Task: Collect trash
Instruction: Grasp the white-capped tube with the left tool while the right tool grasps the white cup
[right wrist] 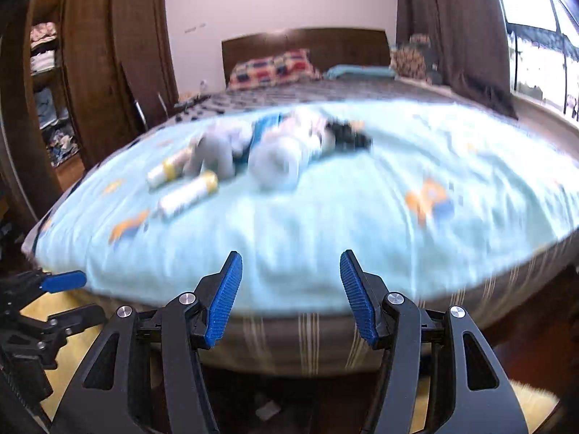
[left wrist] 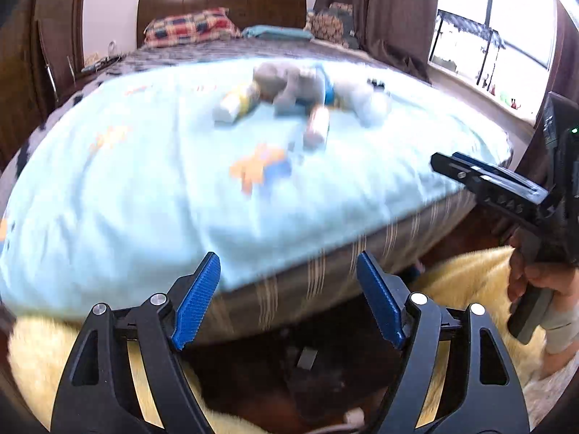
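Fingers on both grippers stand apart with nothing between them. Left gripper (left wrist: 287,300) fills the bottom of the left wrist view, its blue pads spread wide over the foot edge of the bed (left wrist: 325,253). Right gripper (right wrist: 291,298) sits at the bottom of the right wrist view, pads apart but a bit narrower, also framing the bed edge. Neither touches anything.

Both views are motion-blurred. Trash lies mid-frame on the light blue sheet (left wrist: 126,188), well apart from both grippers: two white tubes with yellow bands. One tube (left wrist: 235,106) lies just left of a grey plush toy (left wrist: 289,86), touching or nearly so; the other tube (left wrist: 316,126) lies just below the plush. In the right wrist view the same cluster sits upper left of centre, with a dark item (right wrist: 349,135) to the right of the plush; too blurred to tell what it is.

Right gripper also shows at the right edge of the left view, held by a hand (left wrist: 539,282). Yellow fluffy rug (left wrist: 466,275) lies on the floor under the grippers. Pillow (left wrist: 188,27) and headboard (left wrist: 220,3) sit at top of frame.
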A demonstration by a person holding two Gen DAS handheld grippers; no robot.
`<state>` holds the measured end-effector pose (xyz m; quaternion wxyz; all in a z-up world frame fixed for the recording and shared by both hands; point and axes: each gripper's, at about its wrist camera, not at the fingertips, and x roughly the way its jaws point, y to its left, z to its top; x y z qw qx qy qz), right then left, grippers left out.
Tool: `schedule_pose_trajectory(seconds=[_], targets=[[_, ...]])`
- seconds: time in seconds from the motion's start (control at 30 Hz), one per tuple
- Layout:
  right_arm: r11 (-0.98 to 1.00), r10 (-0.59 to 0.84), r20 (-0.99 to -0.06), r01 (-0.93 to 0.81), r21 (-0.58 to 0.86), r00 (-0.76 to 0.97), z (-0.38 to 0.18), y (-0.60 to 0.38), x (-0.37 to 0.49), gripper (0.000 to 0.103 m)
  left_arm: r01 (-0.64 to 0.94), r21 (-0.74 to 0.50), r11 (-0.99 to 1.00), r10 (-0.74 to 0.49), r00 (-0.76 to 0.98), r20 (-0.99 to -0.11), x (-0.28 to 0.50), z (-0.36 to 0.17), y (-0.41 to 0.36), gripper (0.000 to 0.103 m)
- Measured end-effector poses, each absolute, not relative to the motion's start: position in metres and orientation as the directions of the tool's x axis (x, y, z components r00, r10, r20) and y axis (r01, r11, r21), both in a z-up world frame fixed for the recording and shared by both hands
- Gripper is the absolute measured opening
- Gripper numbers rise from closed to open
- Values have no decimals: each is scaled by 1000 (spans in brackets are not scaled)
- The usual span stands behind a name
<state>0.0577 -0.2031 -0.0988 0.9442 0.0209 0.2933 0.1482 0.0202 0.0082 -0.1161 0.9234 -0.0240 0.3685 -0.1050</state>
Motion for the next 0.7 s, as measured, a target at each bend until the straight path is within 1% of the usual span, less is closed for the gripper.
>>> schedule_pose_trajectory(seconds=[0.13,0.17,0.2,0.23,0.27,0.3,0.37,0.6,0.63,0.67,0.7], targets=[[959,282,-523,-257,121,804,-90,-191,82,59,194,-139,971,-237,721,-651,44,-114,-9,73],[959,282,-524,-257,122,804,-86,-187,89,66,199,-151,968,-249,721,-646,53,-114,-12,72],[958,284,-521,-257,125,805,-84,-185,94,69,200,-155,967,-253,720,-647,58,-115,-16,72],[958,286,-517,-258,128,807,-84,-182,99,75,201,-153,968,-252,723,-643,64,-116,-16,70],[957,288,-515,-259,130,807,-83,-178,105,77,200,-139,970,-242,733,-636,72,-115,-20,63],[957,288,-516,-257,132,806,-83,-174,112,77,196,-124,973,-229,740,-633,77,-115,-22,56],[958,287,-524,-251,141,802,-83,-171,122,77,193,-115,975,-221,744,-631,85,-113,-26,49],[962,271,-570,-223,155,776,-93,-162,154,77,212,-111,971,-233,735,-636,113,-114,-32,49],[963,268,-573,-219,154,774,-94,-162,156,74,216,-109,970,-235,733,-638,115,-115,-33,47],[964,265,-577,-218,151,772,-96,-162,156,66,218,-105,970,-234,732,-640,117,-116,-34,41],[965,264,-582,-219,147,770,-97,-162,156,61,216,-100,971,-229,732,-642,119,-117,-34,35]])
